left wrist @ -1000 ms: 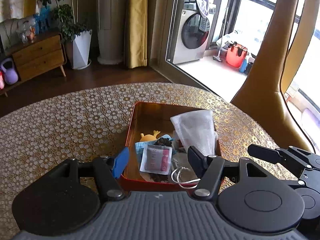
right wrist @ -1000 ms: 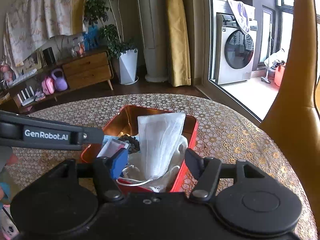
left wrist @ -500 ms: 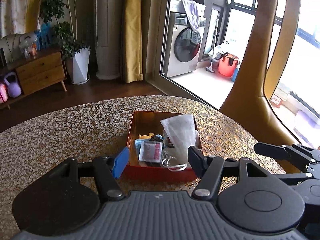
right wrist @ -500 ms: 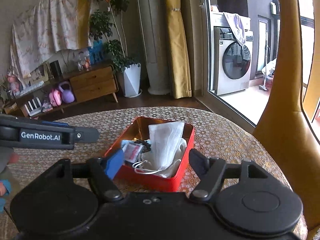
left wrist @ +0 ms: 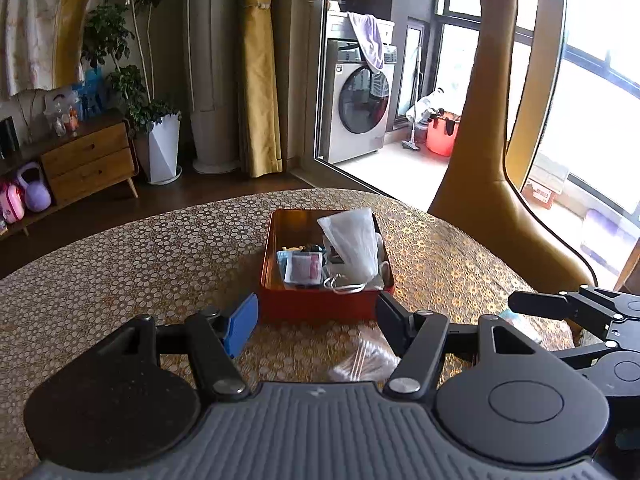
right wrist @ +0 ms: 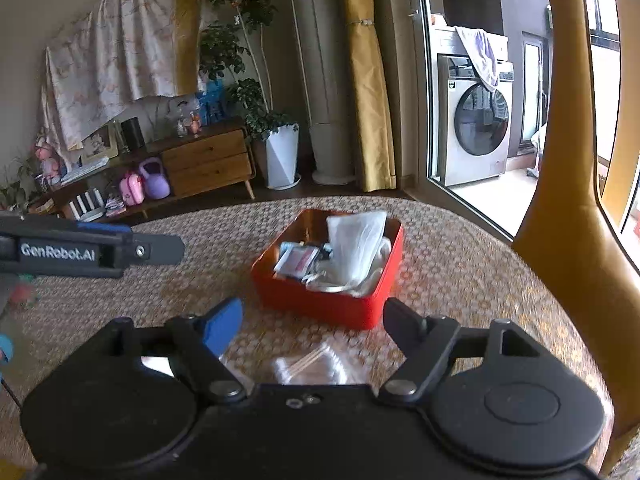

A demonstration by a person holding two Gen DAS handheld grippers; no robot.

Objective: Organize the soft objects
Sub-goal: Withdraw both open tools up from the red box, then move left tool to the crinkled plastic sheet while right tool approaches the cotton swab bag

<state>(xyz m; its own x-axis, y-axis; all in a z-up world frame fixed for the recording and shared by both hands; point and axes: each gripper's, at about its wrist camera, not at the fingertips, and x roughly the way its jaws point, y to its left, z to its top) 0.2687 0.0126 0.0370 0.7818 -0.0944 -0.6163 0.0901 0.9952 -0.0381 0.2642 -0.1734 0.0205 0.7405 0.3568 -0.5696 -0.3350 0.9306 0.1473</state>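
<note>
Right at the near edge we have the left gripper point(left wrist: 316, 322), its matte black fingers spread wide apart with nothing between them, one pad point(left wrist: 241, 328) faced in blue. The right gripper point(right wrist: 312, 322) matches it: jaws parted, empty, same blue pad on its left finger. Just under both of them lies a clear, crinkly plastic packet of cotton swabs point(left wrist: 362, 362), flat on the table, thin pale sticks showing through the film; in the right wrist view it is blurred point(right wrist: 310, 366) but sits between the open fingers, untouched.

The table point(left wrist: 120, 264) wears a gold-and-cream cloth, patterned in small rounded cells, and its far edge curves round.

Moving out, we reach the red tin box point(left wrist: 326, 308), rectangular with rounded corners, glossy walls and a coppery inside. The soft things are packed in its near half: a white gauzy mask in a translucent sleeve point(left wrist: 354, 242) standing tilted on the right, white elastic loops point(left wrist: 344, 286) spilling at the near wall, a small flat sachet with a pink print point(left wrist: 306, 268) on the left, something yellow and something dark behind it, too small to name.

Beyond the table on the right, a tan leather chair back point(left wrist: 476, 152) rises, smooth and curved.
</note>
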